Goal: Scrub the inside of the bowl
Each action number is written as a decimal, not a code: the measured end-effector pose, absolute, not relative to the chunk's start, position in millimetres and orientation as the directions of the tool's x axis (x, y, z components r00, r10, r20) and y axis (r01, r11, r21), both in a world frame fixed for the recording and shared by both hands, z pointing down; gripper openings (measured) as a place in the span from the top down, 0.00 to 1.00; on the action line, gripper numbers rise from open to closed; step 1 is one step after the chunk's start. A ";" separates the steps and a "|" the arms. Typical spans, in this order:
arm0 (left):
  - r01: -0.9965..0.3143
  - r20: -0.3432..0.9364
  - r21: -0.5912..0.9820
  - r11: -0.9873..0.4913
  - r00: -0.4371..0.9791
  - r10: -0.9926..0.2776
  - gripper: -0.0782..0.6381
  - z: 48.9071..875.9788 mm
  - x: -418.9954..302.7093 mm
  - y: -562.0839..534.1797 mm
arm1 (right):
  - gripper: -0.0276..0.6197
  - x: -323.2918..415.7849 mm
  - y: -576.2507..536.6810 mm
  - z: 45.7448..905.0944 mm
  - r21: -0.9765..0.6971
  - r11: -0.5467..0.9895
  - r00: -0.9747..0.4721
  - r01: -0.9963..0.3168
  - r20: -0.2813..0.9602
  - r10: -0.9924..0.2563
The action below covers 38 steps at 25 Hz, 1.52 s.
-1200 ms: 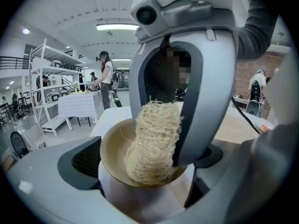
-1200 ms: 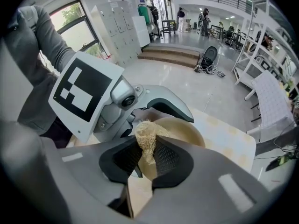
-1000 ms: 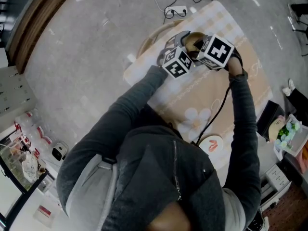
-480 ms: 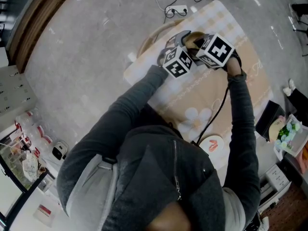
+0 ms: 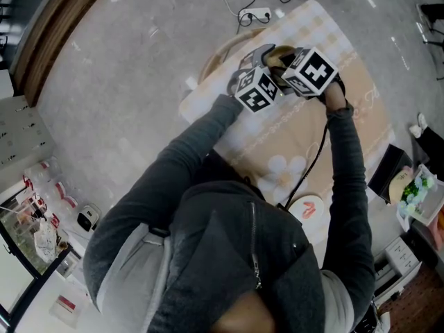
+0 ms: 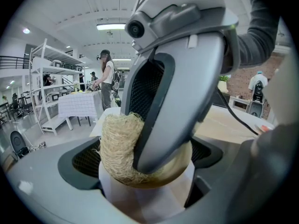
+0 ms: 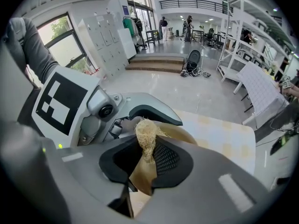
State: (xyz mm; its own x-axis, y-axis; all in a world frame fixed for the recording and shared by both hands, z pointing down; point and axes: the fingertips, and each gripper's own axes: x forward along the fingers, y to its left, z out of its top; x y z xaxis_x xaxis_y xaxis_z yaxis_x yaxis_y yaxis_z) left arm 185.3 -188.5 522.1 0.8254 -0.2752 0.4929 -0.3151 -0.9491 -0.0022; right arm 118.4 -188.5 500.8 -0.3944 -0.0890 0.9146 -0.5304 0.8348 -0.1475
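Over the table in the head view, both grippers meet around a small bowl point(image 5: 277, 53). The bowl point(image 6: 156, 197) is white outside and tan inside. My left gripper point(image 6: 147, 174) is shut on its rim, one jaw inside and one outside. A pale fibrous scrubber point(image 6: 117, 146) sits in the bowl's hollow, pressed against the inner wall. My right gripper point(image 7: 147, 160) is shut on that scrubber point(image 7: 146, 135), and the tan bowl wall point(image 7: 142, 178) lies just beyond its jaws. The left gripper's marker cube point(image 5: 254, 92) and the right one's point(image 5: 309, 71) hide most of the bowl from above.
A beige patterned tablecloth point(image 5: 298, 137) covers the table. A round wooden rim point(image 5: 220, 49) lies under the grippers at the table's far corner. A black cable point(image 5: 313, 161) trails from the right gripper. A small pink-and-white dish point(image 5: 305, 208) sits near the person. A power strip point(image 5: 253, 14) lies on the floor.
The right gripper's cube has shifted very slightly; both grippers stay closed around the bowl and scrubber at the same spot.
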 end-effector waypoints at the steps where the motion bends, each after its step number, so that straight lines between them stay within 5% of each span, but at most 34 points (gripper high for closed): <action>1: -0.315 0.493 -0.002 -0.949 0.826 -0.275 0.08 522.2 185.6 -188.4 | 0.85 118.2 -189.5 501.1 -0.148 0.833 -0.399 -0.533 0.912 -0.094; 38: -0.314 0.496 -0.001 -0.950 0.824 -0.273 0.08 522.4 186.3 -188.0 | 0.85 140.5 -221.6 500.8 0.007 0.665 -0.339 -0.746 0.856 -0.390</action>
State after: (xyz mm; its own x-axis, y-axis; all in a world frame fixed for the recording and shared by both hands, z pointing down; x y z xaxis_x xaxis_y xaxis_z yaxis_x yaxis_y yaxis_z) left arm 186.3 -188.0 522.4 0.8241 -0.2727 0.4964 -0.3136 -0.9496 -0.0011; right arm 140.5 -221.6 500.8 -0.3393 -0.3901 0.8560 -0.7464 0.6655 0.0075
